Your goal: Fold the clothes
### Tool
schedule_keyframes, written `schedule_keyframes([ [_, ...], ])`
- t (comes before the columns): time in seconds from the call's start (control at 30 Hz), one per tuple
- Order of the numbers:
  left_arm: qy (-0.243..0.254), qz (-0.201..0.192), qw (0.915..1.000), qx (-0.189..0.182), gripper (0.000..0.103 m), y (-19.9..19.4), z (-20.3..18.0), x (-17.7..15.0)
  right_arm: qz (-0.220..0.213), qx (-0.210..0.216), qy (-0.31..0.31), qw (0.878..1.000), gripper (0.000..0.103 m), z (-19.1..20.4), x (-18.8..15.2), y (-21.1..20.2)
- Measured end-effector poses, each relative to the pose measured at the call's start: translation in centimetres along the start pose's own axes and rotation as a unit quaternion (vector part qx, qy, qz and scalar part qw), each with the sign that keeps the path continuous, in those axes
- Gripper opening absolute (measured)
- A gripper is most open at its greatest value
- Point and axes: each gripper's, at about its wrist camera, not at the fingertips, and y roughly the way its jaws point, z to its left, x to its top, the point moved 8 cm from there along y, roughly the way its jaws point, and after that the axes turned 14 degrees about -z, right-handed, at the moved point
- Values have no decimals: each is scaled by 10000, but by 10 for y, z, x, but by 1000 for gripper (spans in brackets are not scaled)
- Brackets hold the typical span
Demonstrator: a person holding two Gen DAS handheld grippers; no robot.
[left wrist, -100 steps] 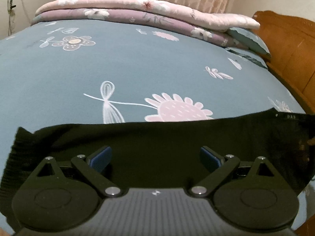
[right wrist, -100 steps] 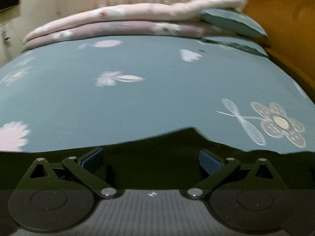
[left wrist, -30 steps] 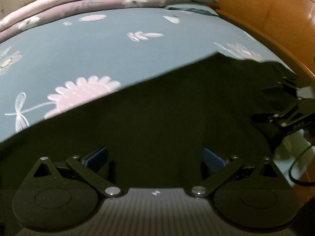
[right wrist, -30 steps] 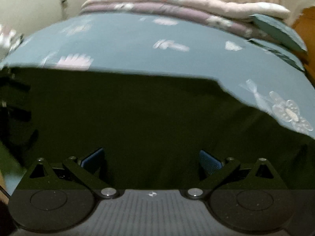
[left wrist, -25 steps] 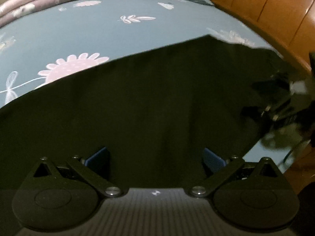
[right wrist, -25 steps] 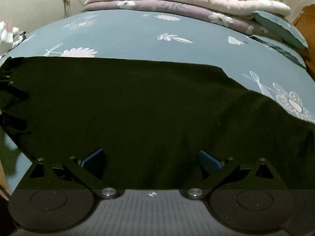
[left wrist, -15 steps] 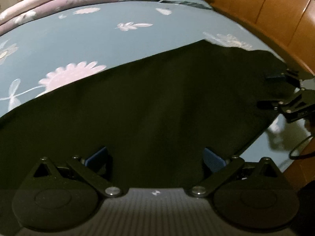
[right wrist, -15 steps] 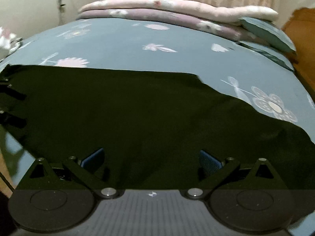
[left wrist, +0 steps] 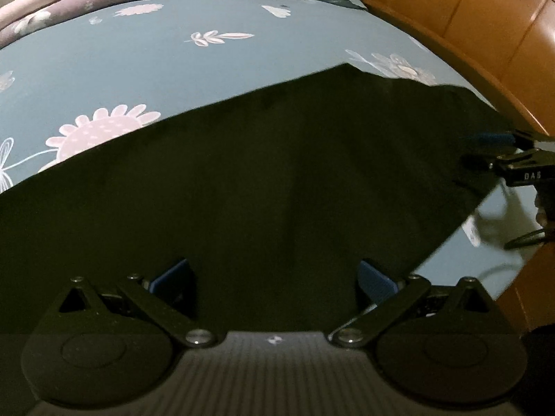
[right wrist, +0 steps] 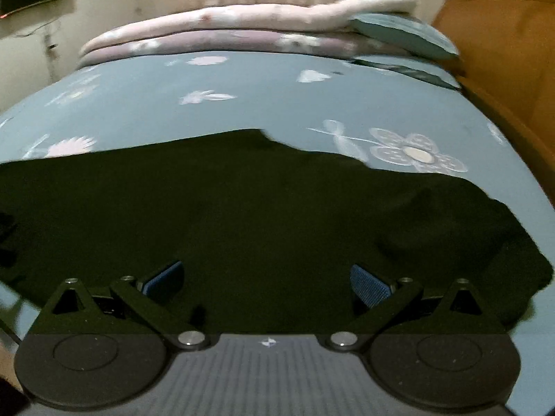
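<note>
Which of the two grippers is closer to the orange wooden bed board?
Right. The right gripper sits at the edge of the black garment near the wooden board; the left gripper is farther across the garment.

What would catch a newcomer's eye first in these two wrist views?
The big black garment spread flat over the near part of the bed fills the middle of both views, dark against the blue-grey floral bedsheet. Both the left gripper and the right gripper sit low over it, fingers wide apart. At the far end, folded pink and mauve quilts are stacked beside the orange wooden headboard.
</note>
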Motion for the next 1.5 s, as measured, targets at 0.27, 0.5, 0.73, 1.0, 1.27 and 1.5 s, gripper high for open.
schedule_keyframes([
  [0.27, -323, 102, 9994, -8, 102, 5, 3, -6, 419, -347, -65, 9985, 103, -20, -29, -4],
  [0.5, -239, 4, 9990, -364, 102, 4, -13, 8, 57, 110, 97, 9999, 103, 7, 3, 17],
  [0.73, -294, 346, 9972, -601, 102, 3, -21, -14, 335, 527, -504, 9968, 103, 40, -12, 38],
  [1.0, -406, -31, 9977, -548, 102, 5, -14, 15, 368, 538, -651, 9957, 103, 43, -16, 37],
  [1.27, -427, 251, 9943, -949, 102, 35, -42, 17, 186, 484, -602, 9968, 103, 43, -22, 29],
  [1.5, -637, 146, 9964, -548, 102, 19, -15, 26, 161, 497, -618, 9967, 103, 42, -22, 31],
])
